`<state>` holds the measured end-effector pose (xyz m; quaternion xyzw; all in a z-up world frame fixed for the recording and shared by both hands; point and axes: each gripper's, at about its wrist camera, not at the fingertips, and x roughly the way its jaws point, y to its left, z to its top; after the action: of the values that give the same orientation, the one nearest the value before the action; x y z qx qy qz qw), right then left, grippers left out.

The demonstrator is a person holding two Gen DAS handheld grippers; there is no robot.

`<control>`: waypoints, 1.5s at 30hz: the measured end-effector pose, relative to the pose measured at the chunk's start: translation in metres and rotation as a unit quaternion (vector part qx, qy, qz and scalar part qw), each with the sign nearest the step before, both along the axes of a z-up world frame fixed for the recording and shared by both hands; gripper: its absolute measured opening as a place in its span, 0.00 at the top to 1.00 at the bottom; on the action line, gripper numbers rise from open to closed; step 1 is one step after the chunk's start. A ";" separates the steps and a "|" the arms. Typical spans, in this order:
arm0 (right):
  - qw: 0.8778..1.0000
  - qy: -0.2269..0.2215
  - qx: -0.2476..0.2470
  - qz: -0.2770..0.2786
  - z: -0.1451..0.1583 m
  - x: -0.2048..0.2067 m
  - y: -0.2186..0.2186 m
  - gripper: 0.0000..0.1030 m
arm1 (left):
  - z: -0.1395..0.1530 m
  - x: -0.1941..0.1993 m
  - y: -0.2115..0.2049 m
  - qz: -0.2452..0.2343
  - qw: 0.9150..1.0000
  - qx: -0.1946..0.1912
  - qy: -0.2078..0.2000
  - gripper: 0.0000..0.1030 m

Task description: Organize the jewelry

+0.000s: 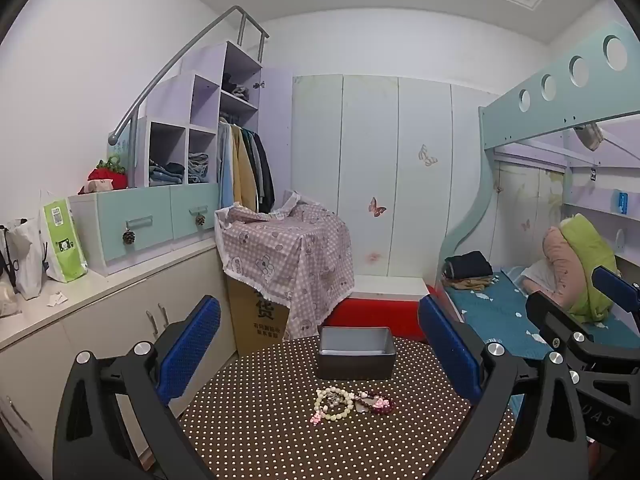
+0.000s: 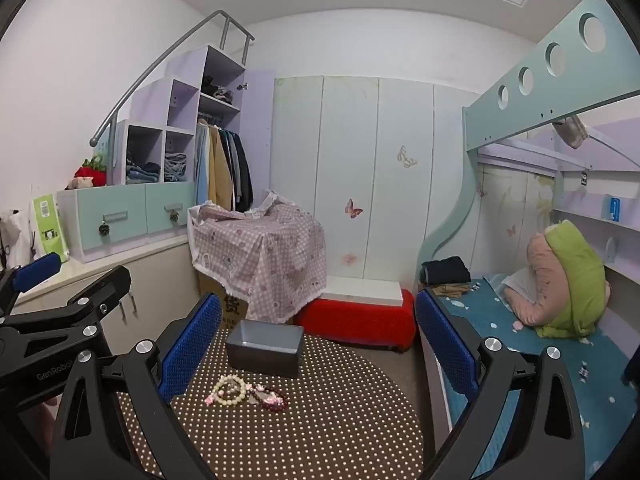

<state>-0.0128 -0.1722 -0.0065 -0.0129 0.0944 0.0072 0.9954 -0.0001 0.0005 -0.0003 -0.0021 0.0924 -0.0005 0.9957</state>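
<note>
Holding both grippers spread and empty, we see the bracelets (image 1: 352, 402) dead ahead of the left gripper (image 1: 320, 356), left of the right gripper (image 2: 318, 352), the gray box (image 1: 357, 354) just beyond.

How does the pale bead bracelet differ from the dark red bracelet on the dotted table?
The pale bead bracelet has cream beads; the dark red bracelet has much darker ones. The pale bracelet lies as an open, round ring on the left; the dark red bracelet, on the right, looks flatter and bunched. Both lie on the dotted table, in front of the grey box, ungripped.
</note>
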 end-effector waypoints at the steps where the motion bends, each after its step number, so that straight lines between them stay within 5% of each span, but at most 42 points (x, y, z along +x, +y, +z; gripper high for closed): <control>1: 1.000 -0.002 0.003 0.000 0.000 0.000 0.000 0.09 | 0.000 0.000 0.000 0.000 1.000 0.000 0.000 0.07; 45: 1.000 -0.004 0.003 -0.001 0.001 -0.002 -0.001 0.09 | -0.001 0.001 -0.002 -0.001 1.000 0.000 0.003 0.07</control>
<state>-0.0149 -0.1731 -0.0051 -0.0099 0.0908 0.0062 0.9958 0.0008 -0.0018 -0.0009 -0.0022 0.0958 -0.0012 0.9954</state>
